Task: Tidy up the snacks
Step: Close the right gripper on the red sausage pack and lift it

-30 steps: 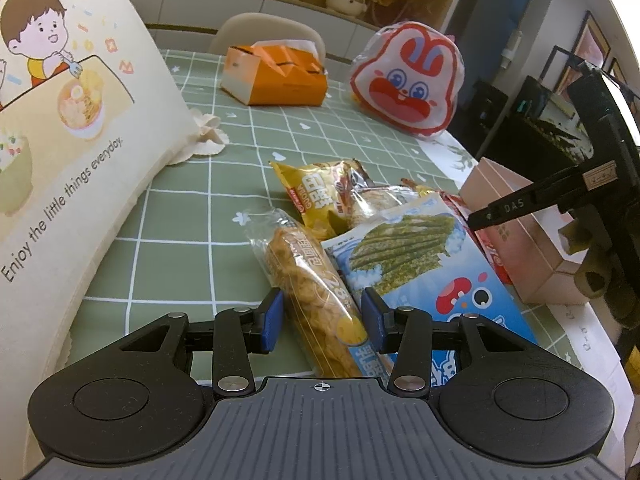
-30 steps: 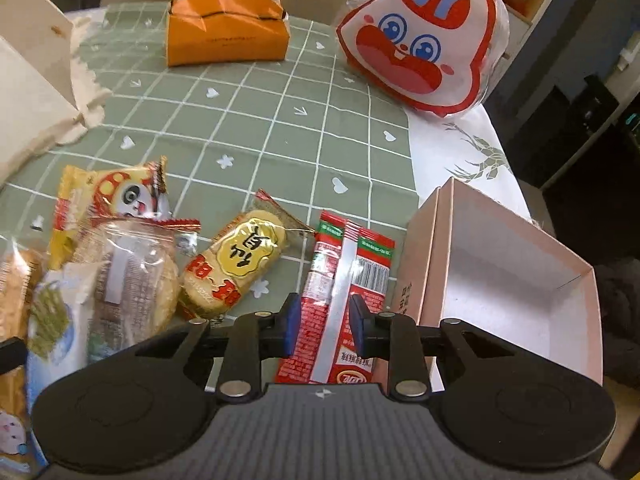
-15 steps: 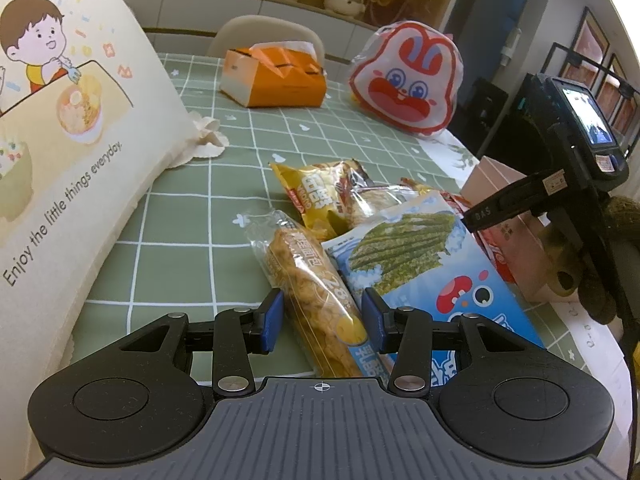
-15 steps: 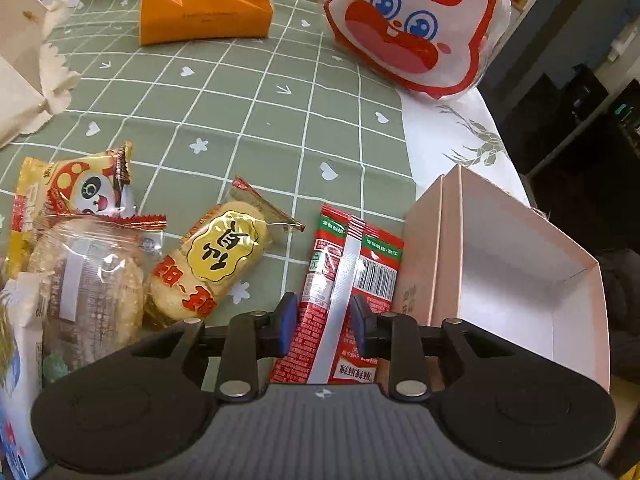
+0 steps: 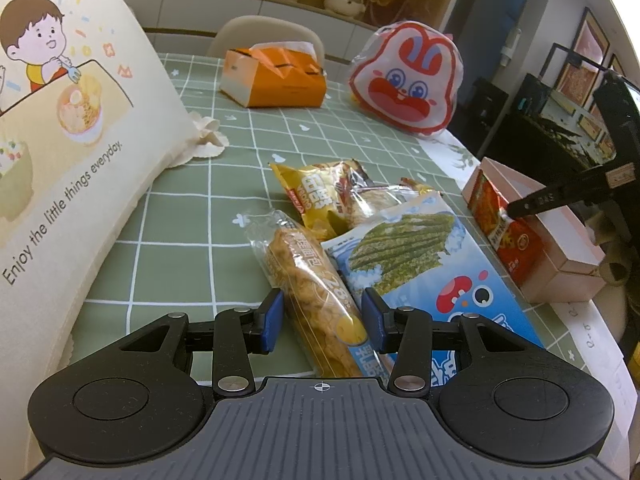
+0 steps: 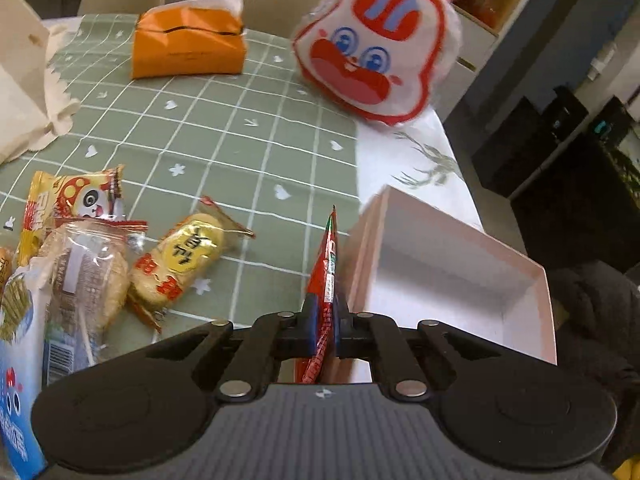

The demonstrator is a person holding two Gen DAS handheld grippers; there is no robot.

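Clamped tight, the right gripper (image 6: 323,322) pinches a red snack packet (image 6: 326,276) between its blue pads, the jaws brought all the way together on the thin wrapper. That packet is a flat red sachet with a green strip and small print down one face; in the right wrist view it stands on edge, its pointed top rising above the fingers just beside the left wall of the pink box (image 6: 448,256). From the left wrist view the same red packet (image 5: 502,226) hangs at that box's near side, with the tip of the right gripper (image 5: 516,210) on it.

The pink box (image 5: 560,252) is an open, shallow carton with a white inside, sitting at the table's right edge on the green checked tablecloth (image 6: 224,136).

Left of the box lie the other snacks: a yellow-and-red rice cracker pack (image 6: 180,260), a clear bag of pale crackers (image 6: 86,280), a panda-printed yellow packet (image 6: 70,204), and a blue seaweed snack bag (image 5: 420,264).

Farther left of the box, the left gripper (image 5: 322,320) stands partly open, its pads on either side of a long clear pack of golden crisps (image 5: 316,292) without visibly pressing it; the pack lies flat on the cloth.

Beyond the box sit a rabbit-face bag (image 6: 372,44) and an orange tissue box (image 6: 188,46).
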